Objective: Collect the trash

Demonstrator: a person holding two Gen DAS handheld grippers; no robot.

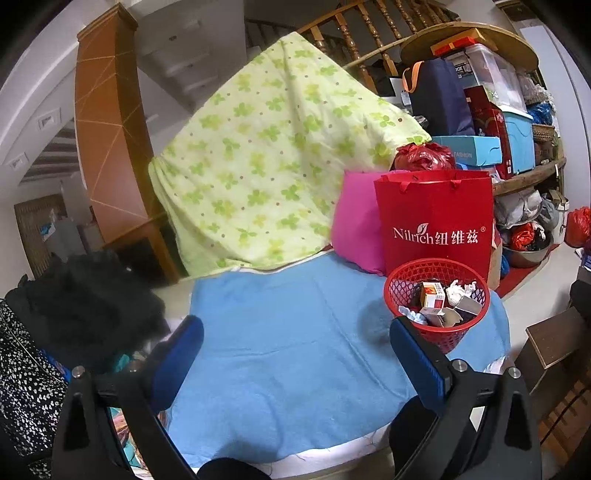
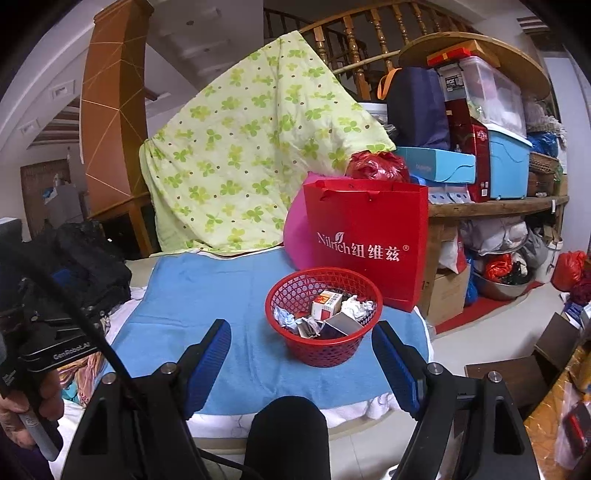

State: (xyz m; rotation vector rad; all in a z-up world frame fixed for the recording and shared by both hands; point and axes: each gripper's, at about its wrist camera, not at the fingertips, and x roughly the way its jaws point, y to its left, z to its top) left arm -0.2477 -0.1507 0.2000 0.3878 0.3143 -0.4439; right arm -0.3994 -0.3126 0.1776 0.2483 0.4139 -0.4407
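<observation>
Right tool [image 2: 301, 354] gapes empty, red basket [image 2: 323, 347] just beyond.

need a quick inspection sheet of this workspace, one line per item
surface: blue towel spread flat, no loose trash seen on it
job's things: red basket upright on the towel, holding small boxes and crumpled paper
clutter: red paper bag behind the basket, pink cushion, green quilt, dark clothes
grippers: left hand-held gripper open, empty; right hand-held gripper open, empty
cables: black cable beside the right one
surroundings: shelf stacked with boxes, wooden stair rail
</observation>
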